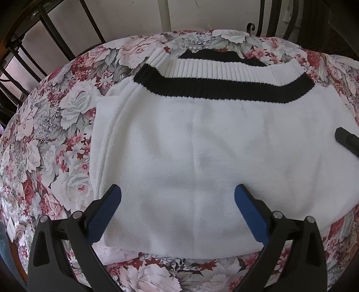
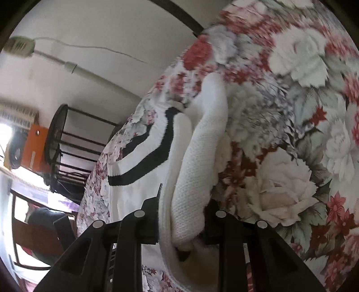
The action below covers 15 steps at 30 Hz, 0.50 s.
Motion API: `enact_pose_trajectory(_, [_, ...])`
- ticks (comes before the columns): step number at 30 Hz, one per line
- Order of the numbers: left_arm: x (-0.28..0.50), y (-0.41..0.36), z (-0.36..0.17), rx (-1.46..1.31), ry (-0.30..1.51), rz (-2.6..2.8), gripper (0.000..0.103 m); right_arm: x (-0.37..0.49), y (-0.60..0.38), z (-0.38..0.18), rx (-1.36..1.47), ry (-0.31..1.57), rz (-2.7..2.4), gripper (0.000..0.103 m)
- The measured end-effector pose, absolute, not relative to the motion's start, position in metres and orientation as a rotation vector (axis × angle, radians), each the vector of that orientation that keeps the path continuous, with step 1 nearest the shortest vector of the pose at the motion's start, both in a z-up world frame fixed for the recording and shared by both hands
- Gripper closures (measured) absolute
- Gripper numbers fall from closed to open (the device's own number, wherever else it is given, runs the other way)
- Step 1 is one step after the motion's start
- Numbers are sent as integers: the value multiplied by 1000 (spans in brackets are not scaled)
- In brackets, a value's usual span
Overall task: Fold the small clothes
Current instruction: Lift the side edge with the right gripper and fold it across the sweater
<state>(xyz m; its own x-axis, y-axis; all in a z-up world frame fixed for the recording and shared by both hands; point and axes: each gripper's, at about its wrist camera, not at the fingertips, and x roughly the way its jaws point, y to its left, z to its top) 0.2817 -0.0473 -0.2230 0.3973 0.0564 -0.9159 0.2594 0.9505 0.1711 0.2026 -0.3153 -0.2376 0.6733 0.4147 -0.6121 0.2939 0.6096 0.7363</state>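
A small white knit sweater (image 1: 202, 143) with a black stripe under its ribbed band (image 1: 224, 88) lies on the floral tablecloth (image 1: 44, 139). Its left side is folded inward. My left gripper (image 1: 177, 191) is open and empty, its blue pads hovering over the sweater's near edge. My right gripper (image 2: 181, 215) is shut on a thick fold of the sweater (image 2: 193, 179) at its right edge and holds it raised off the cloth. One black finger of the right gripper (image 1: 347, 140) shows at the right edge of the left wrist view.
The round table (image 2: 303, 134) is covered with the floral cloth. Dark metal chair backs (image 1: 33, 45) stand behind it on the left, another (image 1: 280, 18) on the far right. A white wall is beyond.
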Motion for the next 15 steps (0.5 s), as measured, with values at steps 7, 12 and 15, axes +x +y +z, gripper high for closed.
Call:
enact_pose_trajectory(7, [278, -47, -219, 277, 1173, -164, 5, 210, -291, -214, 905, 863, 73, 78])
enact_pose_trajectory(12, [277, -51, -217, 256, 1186, -190, 5, 214, -276, -201, 874, 862, 76, 78])
enact_pose_trajectory(15, [278, -54, -216, 253, 1189, -201, 5, 219, -265, -194, 871, 859, 75, 77])
